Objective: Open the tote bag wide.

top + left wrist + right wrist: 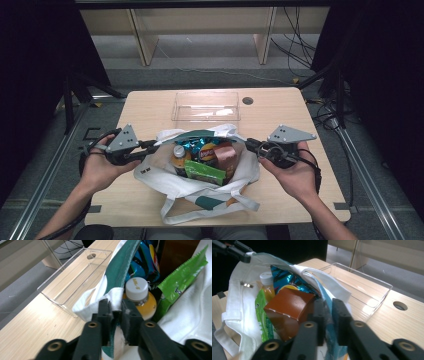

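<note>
A white cloth bag (200, 192) is lying on the bench (150, 107), near the person's edge, with its mouth pulled open between the two tongs. The left tongs (150, 146) are pinching the bag's left rim; in the left gripper view the jaws are sitting narrow with the white and green cloth (115, 300) squeezed between them. The right tongs (248, 143) are gripping the opposite rim, and the right gripper view is showing the jaws close together on the blue-lined edge (327, 315) of the bag.

Inside the bag, a bottle (179, 156) of orange drink with a white cap is standing at the left, a green packet (205, 172) is lying toward the front, a brown box (227, 159) is leaning at the right, and a shiny blue snack bag (192, 143) is sitting behind them.

A clear plastic tray (206, 106) is resting farther back on the bench, just beyond the bag, with a round hole (247, 100) in the bench top beside it
</note>
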